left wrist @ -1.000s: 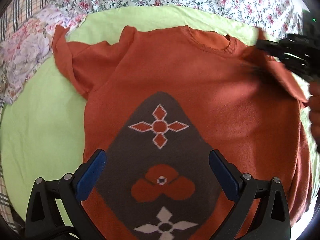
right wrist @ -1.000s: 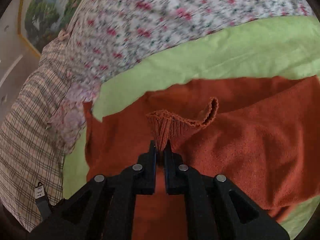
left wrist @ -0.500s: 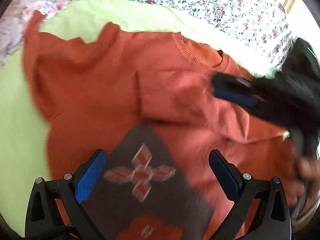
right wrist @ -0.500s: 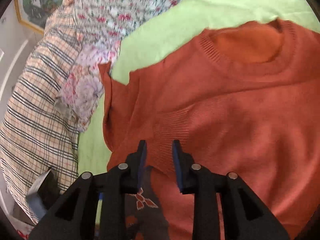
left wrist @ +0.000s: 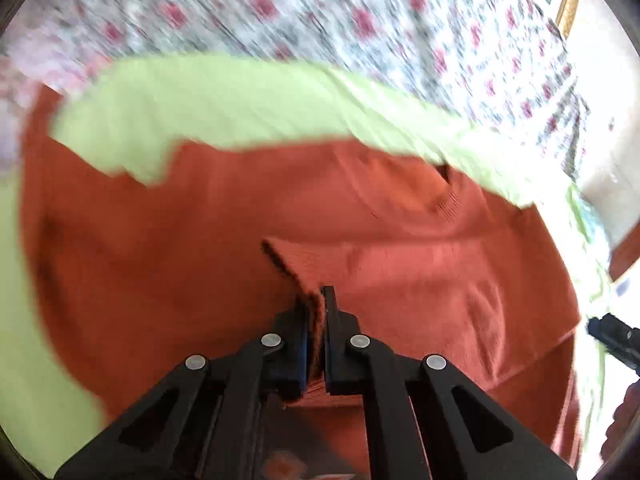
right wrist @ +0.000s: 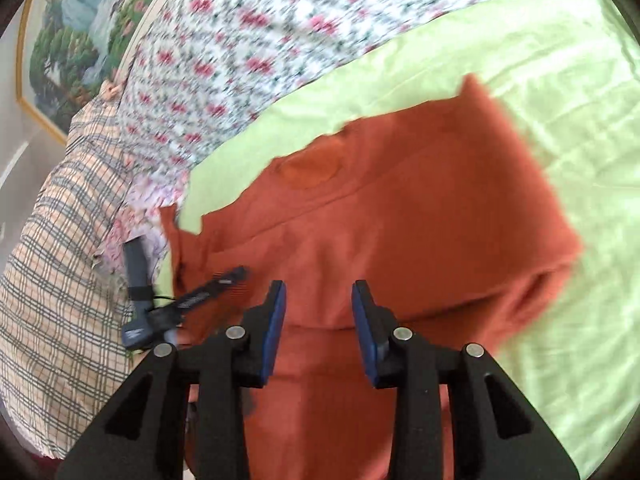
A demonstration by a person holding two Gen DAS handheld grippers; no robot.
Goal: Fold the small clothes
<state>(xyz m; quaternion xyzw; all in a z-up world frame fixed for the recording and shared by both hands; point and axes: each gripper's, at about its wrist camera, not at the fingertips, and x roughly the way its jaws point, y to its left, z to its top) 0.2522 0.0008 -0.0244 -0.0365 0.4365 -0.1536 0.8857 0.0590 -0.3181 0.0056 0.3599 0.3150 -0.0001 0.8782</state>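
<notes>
Left wrist view is blurred, yet the left gripper (left wrist: pixel 316 312) is seen with its jaws closed on a ribbed cuff edge (left wrist: pixel 290 266) of the rust-orange knitted sweater (left wrist: pixel 160 272), a sliver of knit being pinched between the black fingers. The sweater is spread on a pale lime-green sheet (left wrist: pixel 224 100), with its round ribbed neckline (left wrist: pixel 440 196) toward the far edge, and one sleeve is laid folded across the chest. Beyond the sheet a white bedcover printed with small pink flowers (left wrist: pixel 320 12) is smeared by motion. At the lower edge a dark patterned panel of the sweater (left wrist: pixel 288 456) is mostly hidden behind the gripper's arms, so its motif cannot be made out. At the right border only a black tip of the other tool (left wrist: pixel 616 340) is seen, cut off by the frame. In the right wrist view the right gripper (right wrist: pixel 318 328) is held over the sweater (right wrist: pixel 400 220) with its blue-padded jaws parted, having just been opening, and nothing is clamped between them; the cloth lies below. A beige plaid fabric (right wrist: pixel 60 280) lies at the left, and a framed landscape picture (right wrist: pixel 68 40) hangs on the wall. The left tool (right wrist: pixel 168 300) appears as a dark blurred shape at the sweater's left side. No container is shown, and no writing can be read.
</notes>
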